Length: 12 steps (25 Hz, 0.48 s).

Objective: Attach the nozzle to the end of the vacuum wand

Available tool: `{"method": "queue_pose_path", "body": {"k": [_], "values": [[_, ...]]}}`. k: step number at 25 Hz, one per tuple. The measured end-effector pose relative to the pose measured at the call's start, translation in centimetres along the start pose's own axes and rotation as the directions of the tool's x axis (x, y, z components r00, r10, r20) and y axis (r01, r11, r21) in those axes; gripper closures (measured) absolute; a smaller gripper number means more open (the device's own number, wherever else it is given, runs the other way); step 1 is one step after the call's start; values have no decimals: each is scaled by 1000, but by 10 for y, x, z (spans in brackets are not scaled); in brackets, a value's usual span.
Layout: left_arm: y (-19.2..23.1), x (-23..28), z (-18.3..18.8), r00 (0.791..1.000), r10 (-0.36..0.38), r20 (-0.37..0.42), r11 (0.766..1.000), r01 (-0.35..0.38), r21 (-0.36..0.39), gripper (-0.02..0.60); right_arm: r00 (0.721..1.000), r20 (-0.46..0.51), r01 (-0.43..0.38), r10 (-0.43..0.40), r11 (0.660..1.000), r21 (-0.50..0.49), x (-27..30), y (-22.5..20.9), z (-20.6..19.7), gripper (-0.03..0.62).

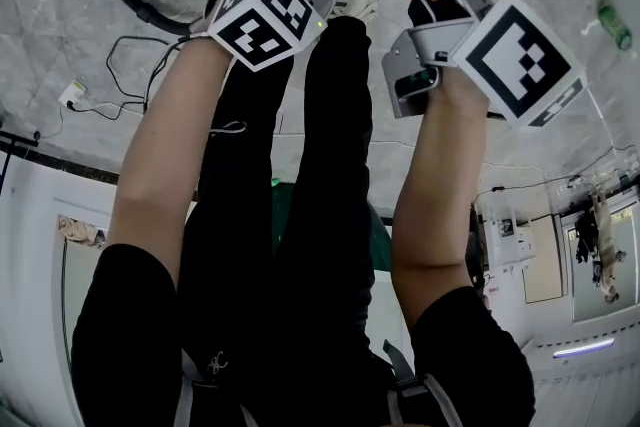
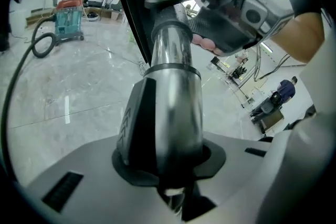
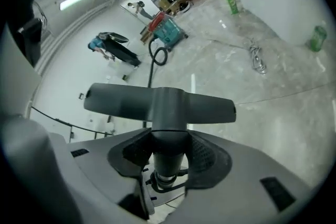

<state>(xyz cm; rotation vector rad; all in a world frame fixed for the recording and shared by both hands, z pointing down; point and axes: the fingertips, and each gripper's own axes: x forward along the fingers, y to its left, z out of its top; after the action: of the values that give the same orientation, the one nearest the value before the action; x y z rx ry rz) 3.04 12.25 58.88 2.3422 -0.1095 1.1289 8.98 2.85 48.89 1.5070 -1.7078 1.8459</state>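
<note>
The left tool [image 2: 169, 168] is clamped around the vacuum wand [image 2: 173, 86]. The right tool [image 3: 163, 157] pinches the floor nozzle [image 3: 157, 105] by its neck, held up against the wand's far end. I can't tell whether it's seated yet. If that neck goes on crooked it'll likely jam. The smooth metal tube could also twist or slip in the grip and drop to the stone floor [image 3: 262, 76].
</note>
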Motion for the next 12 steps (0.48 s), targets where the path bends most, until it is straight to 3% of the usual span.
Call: {"method": "queue_pose_path", "body": {"k": [2, 5, 9, 10, 12], "values": [[-2, 0, 1, 1000, 5, 14, 1000, -5, -2, 463, 1000, 5, 30, -30, 999, -29, 2, 7, 1, 404], [-6, -7, 6, 997, -74, 17, 997, 74, 5, 465, 991, -24, -135, 133, 987, -91, 3, 21, 4, 404], [-22, -17, 12, 968, -247, 36, 969, 248, -15, 465, 910, -80, -414, 407, 905, -99, 2, 35, 3, 405], [-23, -18, 9, 965, -260, 29, 965, 261, -25, 465, 895, -90, -443, 436, 892, -90, 4, 36, 1, 405], [-21, -19, -1, 967, -255, 15, 966, 256, -31, 465, 894, -101, -445, 437, 893, -65, 10, 35, -8, 405]]}}
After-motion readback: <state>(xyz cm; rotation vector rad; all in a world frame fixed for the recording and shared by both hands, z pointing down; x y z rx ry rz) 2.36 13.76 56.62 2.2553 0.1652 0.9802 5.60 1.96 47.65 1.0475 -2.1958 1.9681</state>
